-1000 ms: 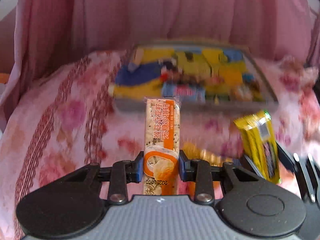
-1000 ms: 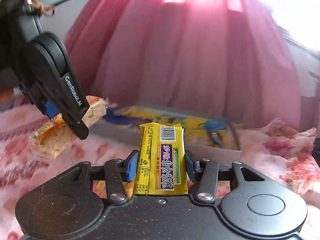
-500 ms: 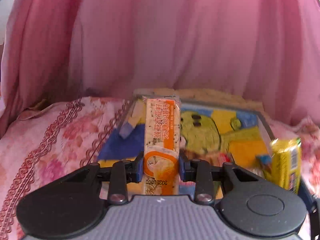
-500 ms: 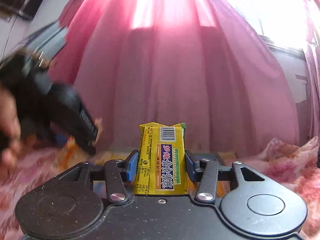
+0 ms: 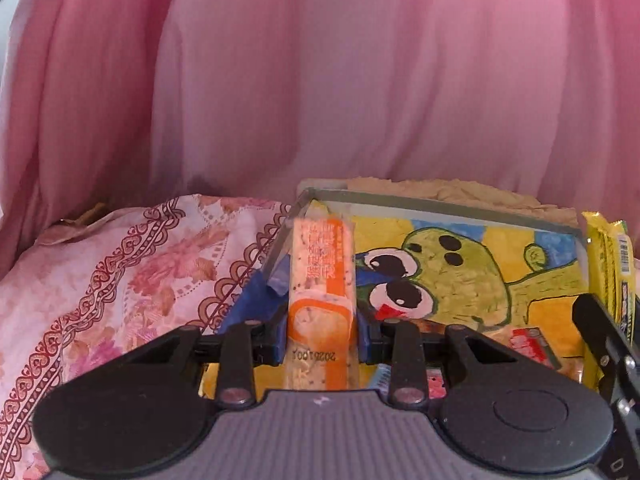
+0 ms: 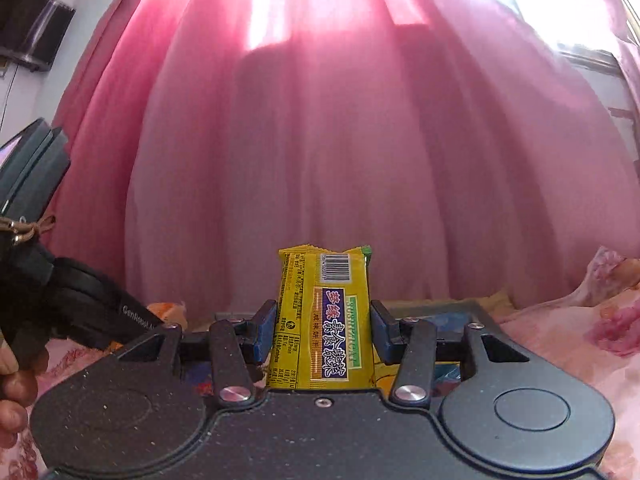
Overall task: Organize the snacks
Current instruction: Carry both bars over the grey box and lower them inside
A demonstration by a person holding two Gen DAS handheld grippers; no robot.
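Note:
My left gripper is shut on an orange and white snack bar, held upright over the near left part of a shallow tray with a cartoon-printed floor. My right gripper is shut on a yellow snack packet, barcode end up. That packet and the right gripper's black body show at the right edge of the left wrist view, beside the tray's right side. The left gripper appears at the left of the right wrist view, with part of a hand on it.
A pink floral cloth covers the surface around the tray. A pink curtain hangs close behind. Small wrapped snacks lie in the tray's near right part. A dark screen is mounted on the wall at upper left.
Both grippers have moved forward and up toward the tray, each keeping its snack. The tray now fills the lower left wrist view, and the right wrist view has tilted toward the curtain.

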